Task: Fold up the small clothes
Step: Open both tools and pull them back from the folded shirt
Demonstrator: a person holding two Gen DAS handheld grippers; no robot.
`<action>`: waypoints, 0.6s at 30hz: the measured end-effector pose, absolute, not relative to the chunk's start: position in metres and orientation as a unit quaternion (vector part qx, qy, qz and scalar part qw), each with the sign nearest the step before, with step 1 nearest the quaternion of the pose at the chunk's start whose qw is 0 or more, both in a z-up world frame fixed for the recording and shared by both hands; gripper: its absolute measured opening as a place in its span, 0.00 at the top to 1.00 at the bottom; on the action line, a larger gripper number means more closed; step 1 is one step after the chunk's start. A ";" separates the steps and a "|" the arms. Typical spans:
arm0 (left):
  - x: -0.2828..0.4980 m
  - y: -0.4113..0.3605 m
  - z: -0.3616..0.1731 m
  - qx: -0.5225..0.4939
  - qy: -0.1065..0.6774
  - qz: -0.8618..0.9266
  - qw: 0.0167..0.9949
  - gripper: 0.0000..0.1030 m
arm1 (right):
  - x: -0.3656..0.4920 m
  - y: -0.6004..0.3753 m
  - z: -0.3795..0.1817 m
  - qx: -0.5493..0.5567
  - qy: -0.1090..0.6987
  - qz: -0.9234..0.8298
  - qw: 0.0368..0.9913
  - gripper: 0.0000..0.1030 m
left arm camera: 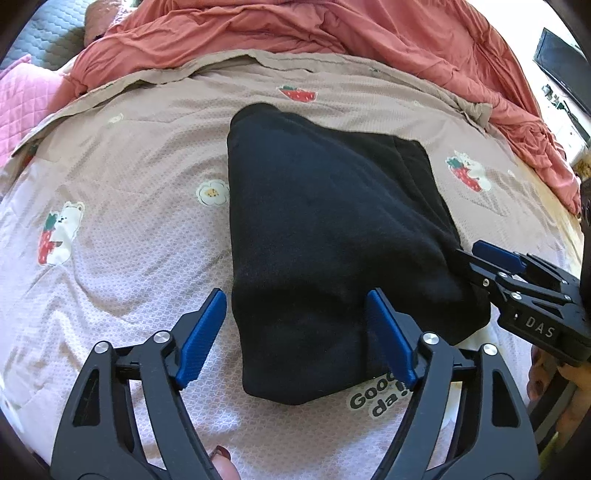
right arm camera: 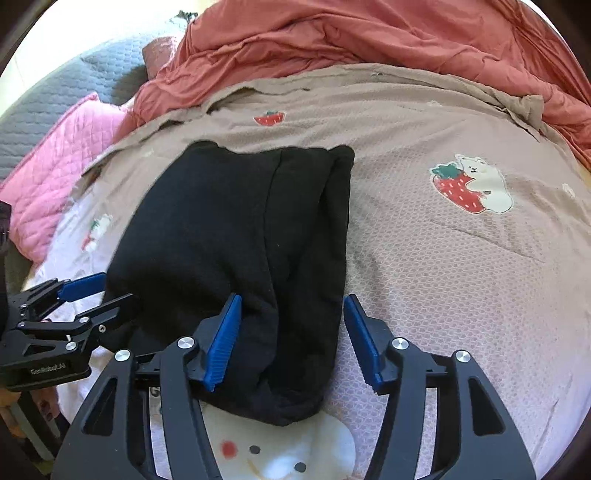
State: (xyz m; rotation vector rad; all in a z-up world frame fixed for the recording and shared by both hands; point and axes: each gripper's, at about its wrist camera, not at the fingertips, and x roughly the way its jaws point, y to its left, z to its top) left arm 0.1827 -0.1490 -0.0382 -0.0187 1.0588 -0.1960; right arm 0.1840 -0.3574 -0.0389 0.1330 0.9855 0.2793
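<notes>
A black garment lies folded into a long shape on a pinkish bedspread printed with strawberries and bears. My left gripper is open over the garment's near left corner. One blue pad stands off the cloth on the bedspread and the other rests on top of it. My right gripper is open astride the near right part of the garment, with its right pad just outside the cloth's edge. Each gripper shows in the other's view: the right gripper and the left gripper. Neither pinches cloth.
A bunched coral duvet fills the far side of the bed. A pink quilted pillow and a grey quilt lie at the far left. A dark screen hangs at the far right. A finger with a painted nail shows below the left gripper.
</notes>
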 end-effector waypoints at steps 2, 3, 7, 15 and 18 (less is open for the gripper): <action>0.183 -0.149 -0.035 -0.011 0.503 -0.094 0.859 0.27 | 0.183 -0.359 -0.036 0.063 0.464 0.130 0.874 0.45; 0.184 -0.149 -0.033 -0.011 0.501 -0.093 0.860 0.25 | 0.183 -0.360 -0.034 0.063 0.462 0.126 0.875 0.41; 0.185 -0.146 -0.026 -0.013 0.496 -0.089 0.864 0.19 | 0.179 -0.368 -0.028 0.066 0.449 0.112 0.884 0.23; 0.185 -0.139 -0.016 -0.020 0.488 -0.069 0.870 0.09 | 0.173 -0.378 -0.013 0.074 0.409 0.088 0.905 0.08; 0.182 -0.134 -0.010 -0.027 0.480 -0.065 0.874 0.09 | 0.165 -0.379 0.000 0.067 0.376 0.077 0.921 0.05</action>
